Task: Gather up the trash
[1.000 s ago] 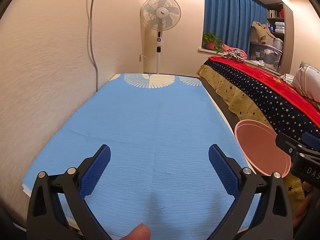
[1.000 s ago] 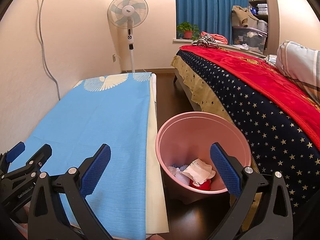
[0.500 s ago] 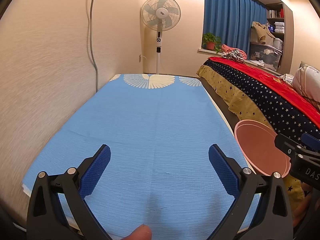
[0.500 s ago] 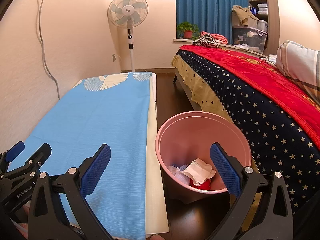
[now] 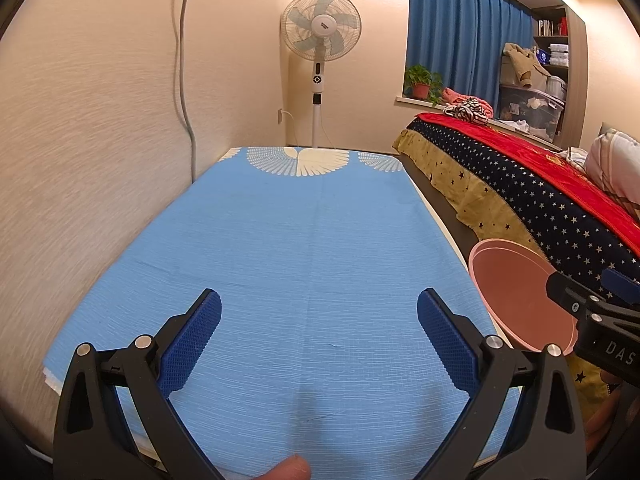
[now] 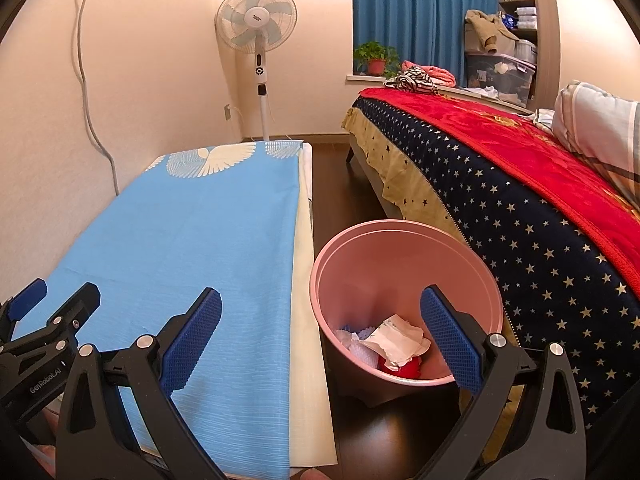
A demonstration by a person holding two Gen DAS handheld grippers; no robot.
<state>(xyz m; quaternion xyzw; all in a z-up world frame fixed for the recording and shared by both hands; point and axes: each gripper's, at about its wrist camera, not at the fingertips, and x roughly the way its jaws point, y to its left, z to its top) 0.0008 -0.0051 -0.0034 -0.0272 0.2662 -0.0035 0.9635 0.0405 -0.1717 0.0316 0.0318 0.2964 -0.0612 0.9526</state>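
- Left gripper (image 5: 319,336) — jaws spread wide and holding nothing, poised over the near end of the desk (image 5: 444,220), whose blue cloth (image 5: 304,248) shows no litter anywhere in the left wrist view.
- Right gripper (image 6: 320,336) — jaws likewise released and empty; they straddle the desk's right edge and the pink wastebasket (image 6: 400,228), which stands on the dark floor (image 6: 332,176) between the desk and the bed (image 6: 520,184).
- Trash: crumpled white paper (image 6: 396,340) and a red item (image 6: 404,370) lie at the bottom of the wastebasket, at about 1 o'clock from the midpoint of the right jaws and below them. No piece can be seen outside the bin.
- Governing relation — the wastebasket lies at 3 o'clock from the left gripper, past the desk's edge, but almost directly beneath the right one; the right hand is clearly the nearer to it.
- Judgement: collection appears complete or nearly so. Any further piece would have to lie outside both views, and a drop into the bin would fall most naturally to the right gripper.
- Background, not involved: pedestal fan (image 5: 320,28), blue curtain (image 5: 460,40).
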